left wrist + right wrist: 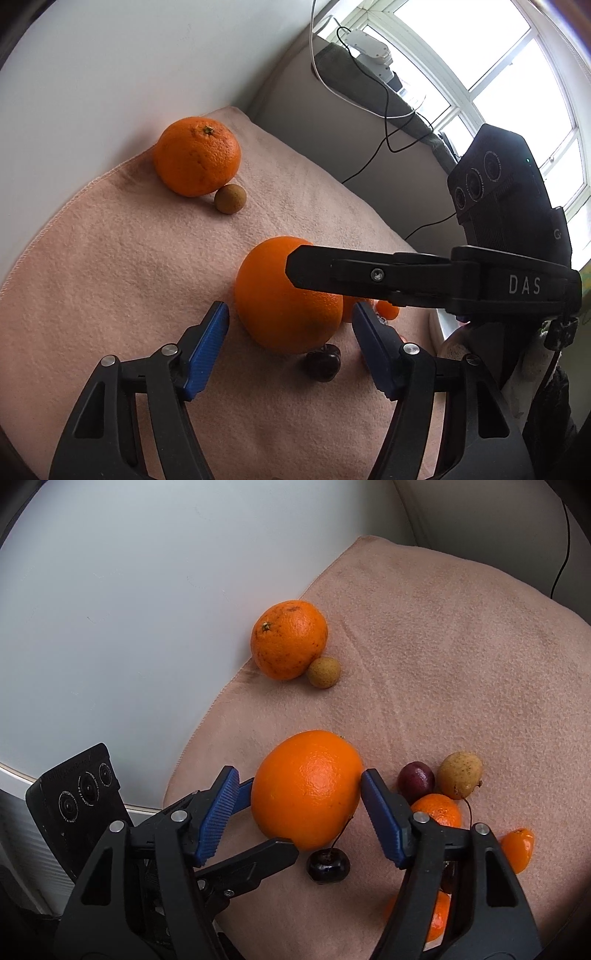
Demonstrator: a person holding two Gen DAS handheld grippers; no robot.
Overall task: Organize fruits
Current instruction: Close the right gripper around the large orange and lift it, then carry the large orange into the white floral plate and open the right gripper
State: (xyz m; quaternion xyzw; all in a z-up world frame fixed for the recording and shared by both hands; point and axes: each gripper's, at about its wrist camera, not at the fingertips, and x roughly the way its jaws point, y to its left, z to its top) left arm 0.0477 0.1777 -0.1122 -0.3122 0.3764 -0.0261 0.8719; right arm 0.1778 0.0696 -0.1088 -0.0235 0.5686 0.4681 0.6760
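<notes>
Both our grippers stand with jaws apart around the big orange (pixel 306 788): the right gripper (pixel 297 805) has its right pad touching the peel, and the left gripper (pixel 290 325) holds nothing. Just below it lies a dark cherry (pixel 328 866) on the pink cloth (pixel 461 664). Well apart, the second orange (pixel 289 639) and a small brown fruit (pixel 323 672) sit by the cloth's edge near the white desk (pixel 110 627), with free cloth between.

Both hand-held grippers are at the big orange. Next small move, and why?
Probably close the right hand-held gripper on the big orange. Its blue pads already bracket the fruit, one touching or nearly so, the other with a small gap. The left hand-held gripper is open and also straddles it, so it should likely back off first. A cherry sits against the orange's near side; keep the pads above it.
</notes>
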